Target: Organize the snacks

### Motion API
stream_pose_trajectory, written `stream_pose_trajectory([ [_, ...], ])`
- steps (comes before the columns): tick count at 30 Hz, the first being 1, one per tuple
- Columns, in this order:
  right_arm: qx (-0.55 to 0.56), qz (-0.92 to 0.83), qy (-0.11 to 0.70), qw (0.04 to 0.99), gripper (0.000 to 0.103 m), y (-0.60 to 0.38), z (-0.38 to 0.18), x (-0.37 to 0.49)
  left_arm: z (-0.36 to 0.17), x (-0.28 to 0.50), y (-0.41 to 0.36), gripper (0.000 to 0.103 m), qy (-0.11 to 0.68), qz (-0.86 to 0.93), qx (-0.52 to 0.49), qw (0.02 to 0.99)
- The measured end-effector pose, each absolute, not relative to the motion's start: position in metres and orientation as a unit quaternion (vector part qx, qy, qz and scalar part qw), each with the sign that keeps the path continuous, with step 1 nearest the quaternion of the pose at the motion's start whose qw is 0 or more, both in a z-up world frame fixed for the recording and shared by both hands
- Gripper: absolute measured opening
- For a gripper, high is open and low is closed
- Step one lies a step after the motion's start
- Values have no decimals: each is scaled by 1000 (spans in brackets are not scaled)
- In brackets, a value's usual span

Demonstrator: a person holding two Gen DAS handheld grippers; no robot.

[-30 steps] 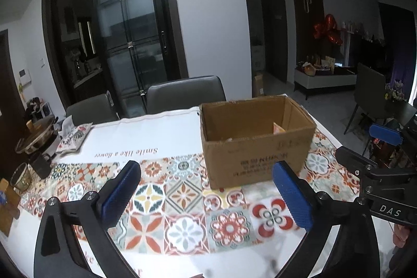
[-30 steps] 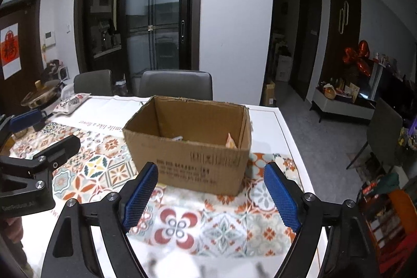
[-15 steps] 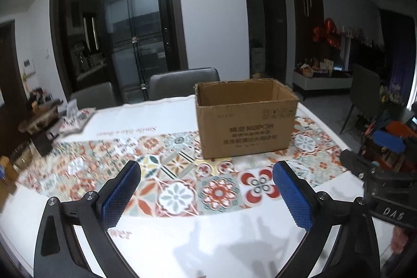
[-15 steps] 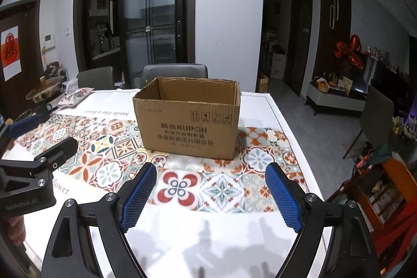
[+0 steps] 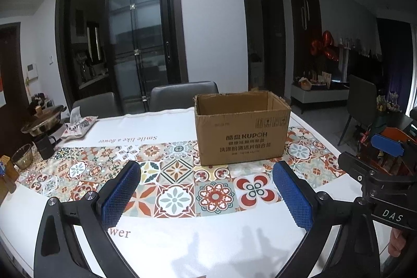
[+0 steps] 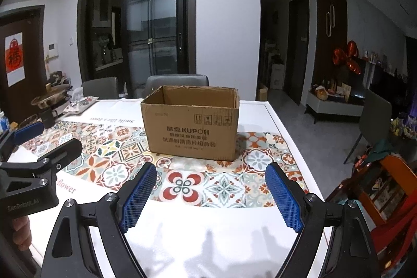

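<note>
Left gripper [image 5: 206,193]: blue pads standing wide, gripping nothing, hovering over the table [image 5: 182,246].
Right gripper [image 6: 211,190]: likewise spread and empty, hanging just beside it.
Cardboard box [image 6: 191,125]: sitting open-topped on the tiled runner [image 6: 109,163] ahead, probably serving as the snack container.
Snacks: none showing; box contents hidden by its walls.

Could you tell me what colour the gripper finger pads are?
Blue, with a fine mesh texture; the pads show clearest in the right wrist view.
</note>
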State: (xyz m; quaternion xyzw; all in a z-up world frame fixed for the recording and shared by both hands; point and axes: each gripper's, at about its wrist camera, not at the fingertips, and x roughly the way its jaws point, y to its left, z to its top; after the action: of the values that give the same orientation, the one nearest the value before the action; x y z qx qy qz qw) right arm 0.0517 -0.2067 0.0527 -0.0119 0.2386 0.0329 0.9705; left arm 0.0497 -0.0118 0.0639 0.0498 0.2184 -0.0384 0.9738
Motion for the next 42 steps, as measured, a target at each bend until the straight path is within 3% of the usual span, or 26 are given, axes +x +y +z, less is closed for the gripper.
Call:
stream_pose_trajectory([
  [42, -18, 35, 221, 974, 86, -208, 59, 40, 64, 47, -12, 103, 213, -40, 53, 975],
])
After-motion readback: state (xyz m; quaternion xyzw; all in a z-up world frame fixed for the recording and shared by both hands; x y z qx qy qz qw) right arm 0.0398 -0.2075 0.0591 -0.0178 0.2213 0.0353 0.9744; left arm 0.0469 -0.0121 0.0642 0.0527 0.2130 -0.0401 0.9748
